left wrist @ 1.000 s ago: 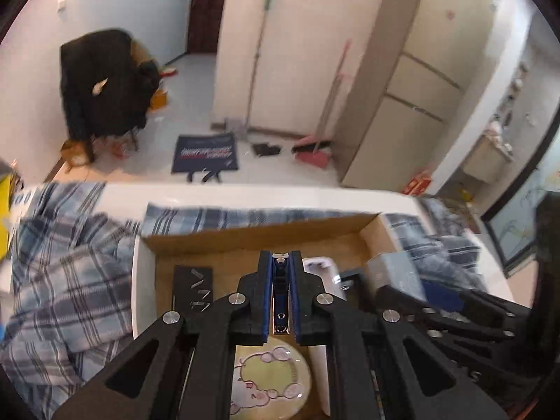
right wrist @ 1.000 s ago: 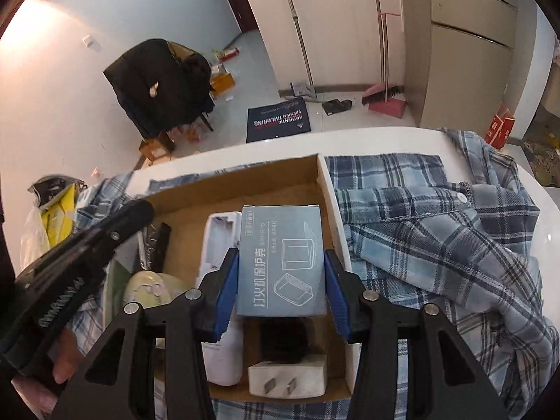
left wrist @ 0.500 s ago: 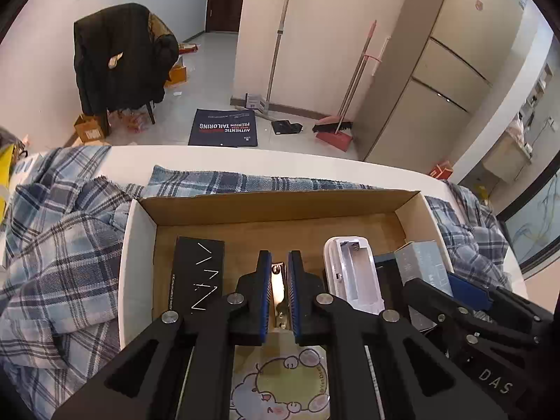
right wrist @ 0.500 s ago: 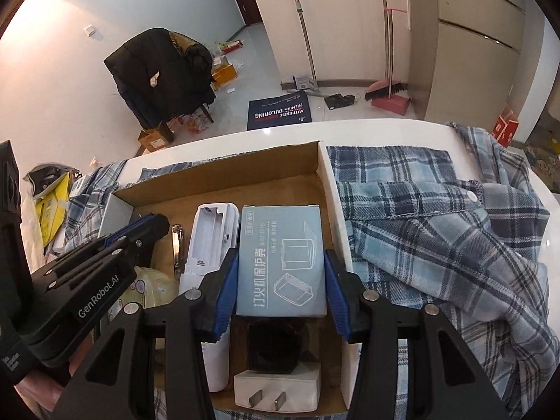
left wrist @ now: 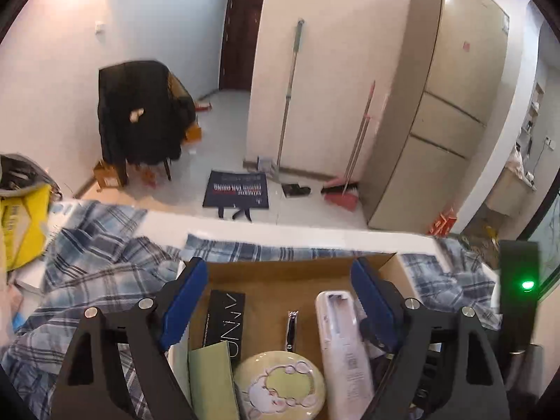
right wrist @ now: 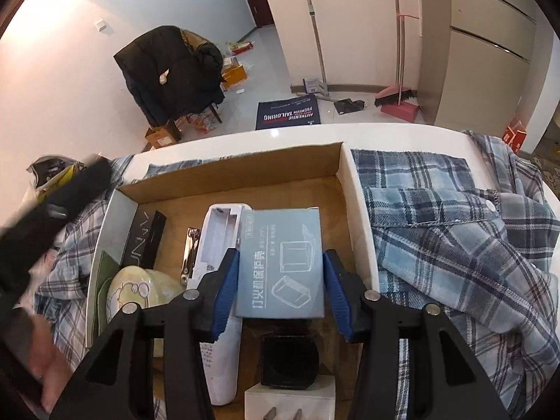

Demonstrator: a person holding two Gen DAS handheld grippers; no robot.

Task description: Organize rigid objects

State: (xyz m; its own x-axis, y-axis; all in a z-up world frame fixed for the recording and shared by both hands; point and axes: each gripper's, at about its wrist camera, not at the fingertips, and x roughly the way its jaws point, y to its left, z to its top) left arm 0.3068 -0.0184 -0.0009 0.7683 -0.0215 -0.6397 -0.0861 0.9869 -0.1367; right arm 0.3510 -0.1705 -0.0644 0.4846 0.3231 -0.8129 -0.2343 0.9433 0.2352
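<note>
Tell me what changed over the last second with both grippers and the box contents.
The left gripper let go of the nail clipper, now lying in the cardboard box, and its jaws are opening empty. The right gripper is opening around the grey-blue carton. Other contents stayed put.

My white plug block (right wrist: 288, 402) is cut off at the bottom edge; the small black square box (right wrist: 289, 360) hides partly under my grey-blue carton (right wrist: 280, 262).
</note>
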